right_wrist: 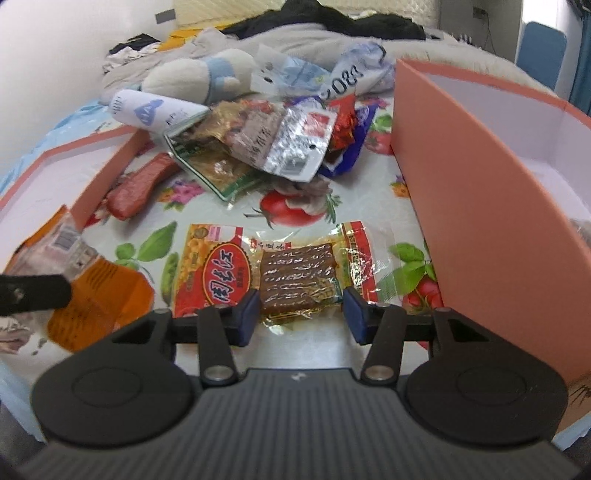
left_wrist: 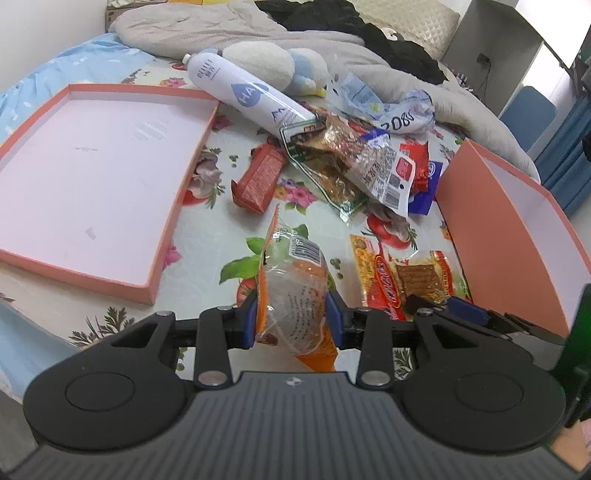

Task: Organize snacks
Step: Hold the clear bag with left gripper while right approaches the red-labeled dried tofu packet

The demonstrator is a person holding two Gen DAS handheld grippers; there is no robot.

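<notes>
Nearest, the left hand-held gripper (left_wrist: 291, 320) clamps an orange snack packet (left_wrist: 291, 295) above the floral bedsheet (left_wrist: 207, 236). The right hand-held gripper (right_wrist: 300, 312) stands open around a yellow-red tofu packet (right_wrist: 273, 273) lying flat. Salmon box lid (left_wrist: 88, 177) left, deep salmon box (right_wrist: 480, 206) right. Farther, piled snack wrappers (left_wrist: 354, 158), a white bottle (left_wrist: 243, 92), a plush toy (left_wrist: 273, 62), a grey blanket (left_wrist: 207, 29).

Two matching handheld grippers, black with blue pads

The black plastic left gripper (left_wrist: 291, 321) and black plastic right gripper (right_wrist: 300, 314) each have a ribbed grey-black body, two round embossed discs beside it, slim linkage arms with silver pivot screws, a small pale logo, and blue rubber finger pads (left_wrist: 334, 317).
</notes>
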